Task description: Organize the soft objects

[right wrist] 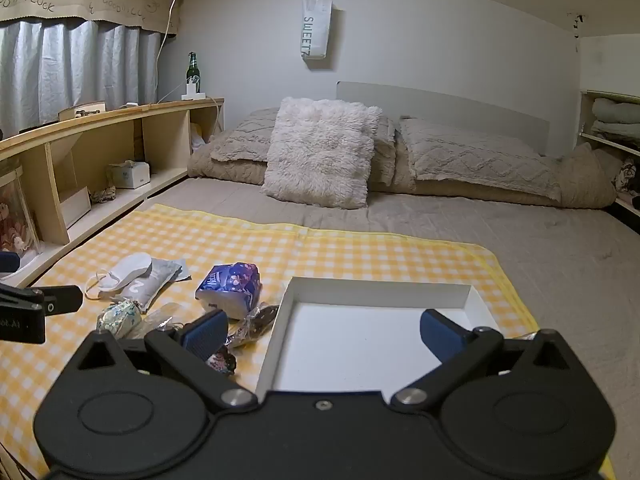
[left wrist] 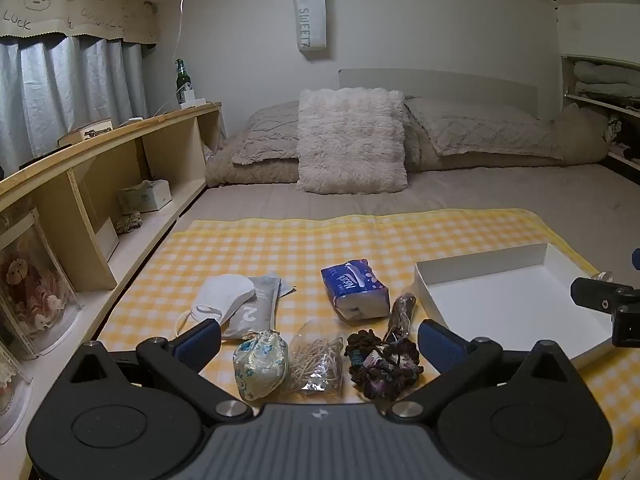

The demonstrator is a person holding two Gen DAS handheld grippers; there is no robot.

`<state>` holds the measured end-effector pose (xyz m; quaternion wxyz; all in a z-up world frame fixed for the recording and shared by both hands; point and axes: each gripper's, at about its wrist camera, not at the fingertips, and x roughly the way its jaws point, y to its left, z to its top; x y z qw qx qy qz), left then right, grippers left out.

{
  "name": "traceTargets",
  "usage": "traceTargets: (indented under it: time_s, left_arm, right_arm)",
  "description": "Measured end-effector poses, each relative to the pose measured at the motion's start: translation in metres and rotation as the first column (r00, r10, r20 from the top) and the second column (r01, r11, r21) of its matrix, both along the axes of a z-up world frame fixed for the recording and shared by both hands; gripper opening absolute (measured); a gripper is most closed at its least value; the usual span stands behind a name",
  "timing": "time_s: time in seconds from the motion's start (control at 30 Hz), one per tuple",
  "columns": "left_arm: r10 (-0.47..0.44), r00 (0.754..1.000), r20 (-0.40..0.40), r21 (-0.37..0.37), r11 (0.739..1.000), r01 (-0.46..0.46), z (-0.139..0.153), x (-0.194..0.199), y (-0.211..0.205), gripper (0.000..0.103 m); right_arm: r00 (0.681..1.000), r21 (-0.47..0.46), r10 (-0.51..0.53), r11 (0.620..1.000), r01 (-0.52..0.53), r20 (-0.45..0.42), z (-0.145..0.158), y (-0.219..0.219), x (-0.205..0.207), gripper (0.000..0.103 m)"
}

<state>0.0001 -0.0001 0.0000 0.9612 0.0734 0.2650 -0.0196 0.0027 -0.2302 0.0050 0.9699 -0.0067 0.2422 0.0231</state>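
Crocheted item mostly hidden behind right gripper finger

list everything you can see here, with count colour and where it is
tray: 1, white, right side of the cloth
checked cloth: 1, yellow and white, on the bed
tissue pack: 1, blue, cloth centre
face mask: 1, white, left, lying on the grey pouch
grey pouch: 1, grey, left
floral pouch: 1, pale blue-green, front
clear bag: 1, transparent, front
crochet piece: 1, dark, front
fluffy pillow: 1, cream, bedhead
bottle: 1, green, shelf top
left gripper: open
right gripper: open
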Motion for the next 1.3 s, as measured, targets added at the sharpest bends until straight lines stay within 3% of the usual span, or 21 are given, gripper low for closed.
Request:
traceTargets:
  time_s: [1.3]
  left_arm:
    - [0.0,1.0,0.002,0.0,1.0,0.0,0.0001,0.0,0.0001,0.103]
  right_arm:
    - [1.0,-0.015,0.004,1.0,-0.004,-0.006,-0.0036,0.0019,0.0006,0.103]
